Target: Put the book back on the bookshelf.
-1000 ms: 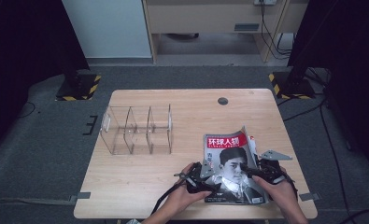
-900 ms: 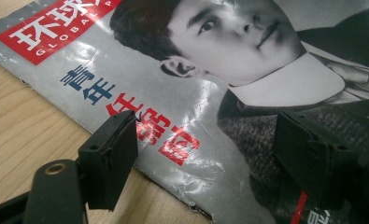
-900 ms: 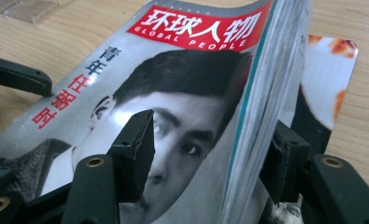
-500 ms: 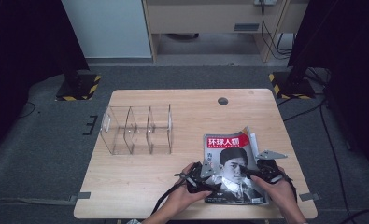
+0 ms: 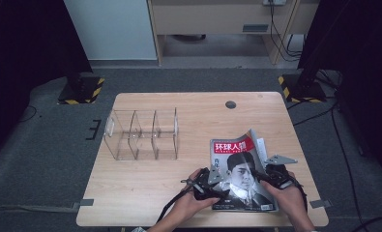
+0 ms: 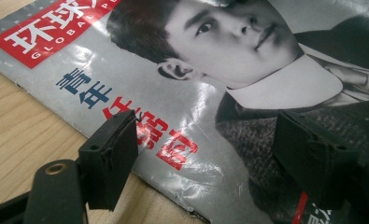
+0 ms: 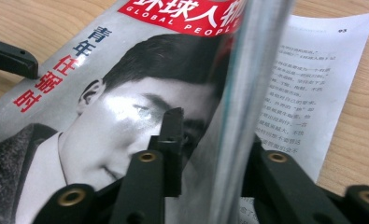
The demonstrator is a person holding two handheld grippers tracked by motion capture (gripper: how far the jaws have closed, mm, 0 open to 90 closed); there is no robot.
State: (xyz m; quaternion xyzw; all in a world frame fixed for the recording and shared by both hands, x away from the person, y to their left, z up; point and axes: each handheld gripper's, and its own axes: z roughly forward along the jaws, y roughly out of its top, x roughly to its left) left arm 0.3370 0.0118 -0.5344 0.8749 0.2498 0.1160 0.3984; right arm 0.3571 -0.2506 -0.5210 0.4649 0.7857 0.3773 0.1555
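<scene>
A magazine [image 5: 242,169] with a red title band and a portrait cover lies on the table's near right. In the left gripper view my left gripper [image 6: 205,135] hangs open over the magazine [image 6: 196,93] near its left edge, and its pads touch nothing. The high view has that left gripper [image 5: 221,186] on the cover's left side. My right gripper [image 5: 262,174] is at the right edge, where the cover and some pages curl up. Its jaws [image 7: 215,130] have just been closing, with the raised sheets [image 7: 233,107] between them. A narrow gap shows beside the left pad [image 7: 173,126].
A clear acrylic organiser [image 5: 140,135] with three compartments stands on the left half of the wooden table [image 5: 198,116]. A small round cable hole [image 5: 230,104] sits near the far edge. A printed inner page [image 7: 303,84] lies flat to the right of the raised sheets.
</scene>
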